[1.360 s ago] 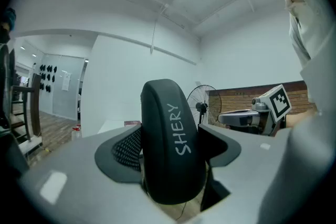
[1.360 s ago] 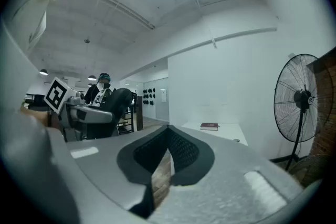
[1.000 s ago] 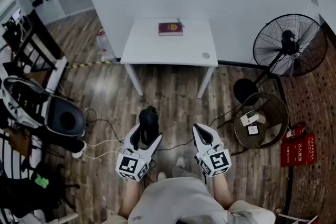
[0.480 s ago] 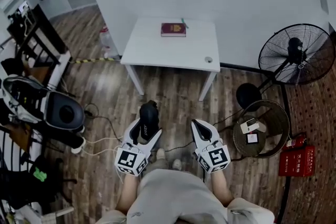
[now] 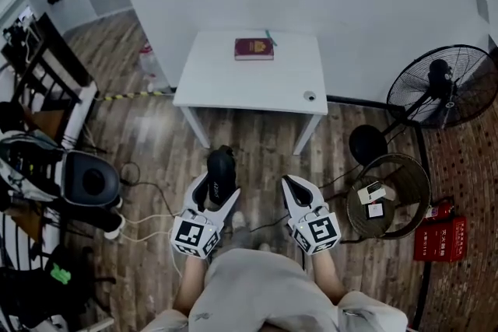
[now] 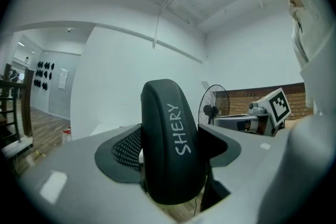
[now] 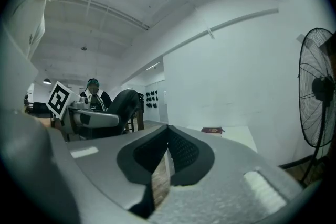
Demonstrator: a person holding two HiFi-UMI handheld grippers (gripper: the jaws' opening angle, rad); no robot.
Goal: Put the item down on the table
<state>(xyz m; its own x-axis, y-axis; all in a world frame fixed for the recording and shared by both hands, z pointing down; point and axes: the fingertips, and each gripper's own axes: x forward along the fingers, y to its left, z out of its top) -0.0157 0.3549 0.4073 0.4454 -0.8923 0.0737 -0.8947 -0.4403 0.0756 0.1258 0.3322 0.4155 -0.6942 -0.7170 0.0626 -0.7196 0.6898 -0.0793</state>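
Jaws of the left gripper (image 5: 219, 192) stand wide and press on both sides of a black item (image 6: 169, 144). It is rounded and stands on edge between the pads. White lettering that reads "SHERY" runs up its back, and its top rises above the jaw tips. The item is held in the air over the wooden floor (image 5: 257, 136), short of the worktop (image 5: 233, 83) and well apart from it.

Jaws of the right gripper (image 7: 168, 132) are closed on each other with nothing between them. Only a thin slit below the tips shows a strip of floor. This gripper sits just to the right of the left one, and both point level toward the worktop.

Ahead of both pairs of jaws stands the white worktop against a white wall. A dark red book (image 5: 254, 49) lies at its far edge, roughly in line with the gap between the two grippers. A small round thing (image 5: 310, 96) sits near its front right corner; what it is cannot be told.

Off to the right of the right jaws stands a black fan (image 5: 443, 85). Nearer on that side is a round wire basket (image 5: 405, 206) with a few small things in it, and a red box (image 5: 442, 228) lies on the floor beyond it.
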